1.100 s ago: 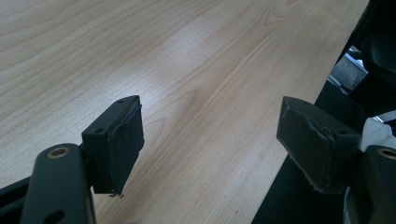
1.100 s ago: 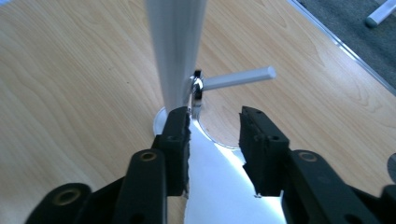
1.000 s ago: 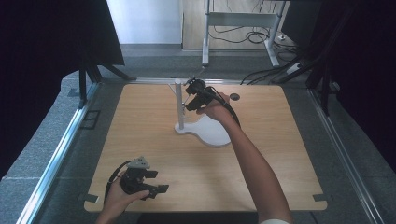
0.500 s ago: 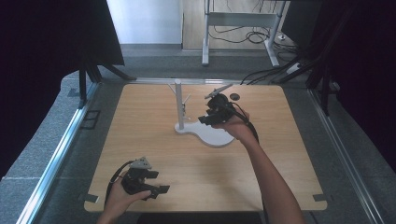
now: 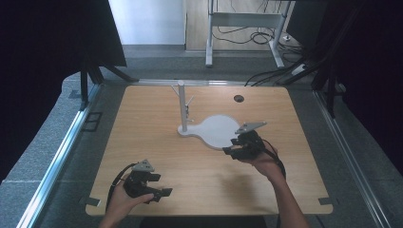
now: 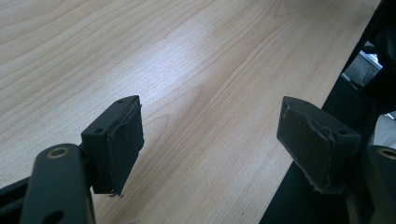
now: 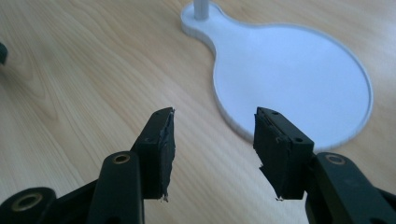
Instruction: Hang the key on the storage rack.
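High view: white stand [image 5: 216, 130] on worktop [image 5: 157, 137] looks rigid, light plastic; take it by post. Right claw [image 5: 236, 147] & left claw [image 5: 159, 192] both spread, empty.

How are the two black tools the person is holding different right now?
The left tool sits near the table's front edge, over bare wood; the right tool is farther in, by the white stand's round base. The left tool's jaws stand wider apart than the right tool's. Both are black, open and hold nothing.
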Demonstrator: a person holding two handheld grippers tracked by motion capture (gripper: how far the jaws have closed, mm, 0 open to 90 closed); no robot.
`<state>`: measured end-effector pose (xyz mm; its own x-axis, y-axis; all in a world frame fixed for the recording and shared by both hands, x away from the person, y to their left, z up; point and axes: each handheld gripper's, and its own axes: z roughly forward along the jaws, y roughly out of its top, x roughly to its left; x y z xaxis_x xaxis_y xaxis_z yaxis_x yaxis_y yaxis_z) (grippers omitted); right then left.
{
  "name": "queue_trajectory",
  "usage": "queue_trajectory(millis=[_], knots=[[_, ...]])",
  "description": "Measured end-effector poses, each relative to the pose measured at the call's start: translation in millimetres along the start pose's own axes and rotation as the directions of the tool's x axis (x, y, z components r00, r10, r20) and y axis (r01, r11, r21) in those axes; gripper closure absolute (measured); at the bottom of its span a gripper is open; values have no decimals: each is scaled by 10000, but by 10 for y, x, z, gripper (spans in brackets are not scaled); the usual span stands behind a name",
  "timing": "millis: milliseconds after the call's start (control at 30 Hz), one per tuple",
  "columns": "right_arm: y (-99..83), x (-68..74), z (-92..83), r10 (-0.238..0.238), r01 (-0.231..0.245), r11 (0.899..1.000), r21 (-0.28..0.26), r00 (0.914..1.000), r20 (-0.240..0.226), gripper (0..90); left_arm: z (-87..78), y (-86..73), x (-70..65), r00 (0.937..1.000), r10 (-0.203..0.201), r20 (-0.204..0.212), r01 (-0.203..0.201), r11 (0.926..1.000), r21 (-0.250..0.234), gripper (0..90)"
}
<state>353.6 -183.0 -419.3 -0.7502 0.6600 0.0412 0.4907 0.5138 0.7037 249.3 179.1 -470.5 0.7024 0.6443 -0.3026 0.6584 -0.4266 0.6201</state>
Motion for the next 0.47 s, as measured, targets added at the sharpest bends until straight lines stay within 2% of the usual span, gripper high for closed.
queue_trajectory(millis=[133, 200, 333, 467], knots=[[-225, 30, 0, 122, -118, 9998, -166, 9997, 220, 484, 19, 0, 2, 10000, 15, -43, -15, 10000, 66, 231], [-303, 54, 7, 124, -122, 9994, -309, 9999, 77, 484, 30, -3, 9, 10000, 1, -84, 0, 9999, 125, 230], [-363, 90, 35, -52, 52, 10000, -34, 10000, 38, 479, 36, -2, 13, 9999, -14, -110, 16, 9999, 158, 230], [-433, 79, 37, 137, -136, 9999, -78, 9999, 92, 460, 16, 6, 3, 9999, 57, -110, -56, 10000, 76, 230]])
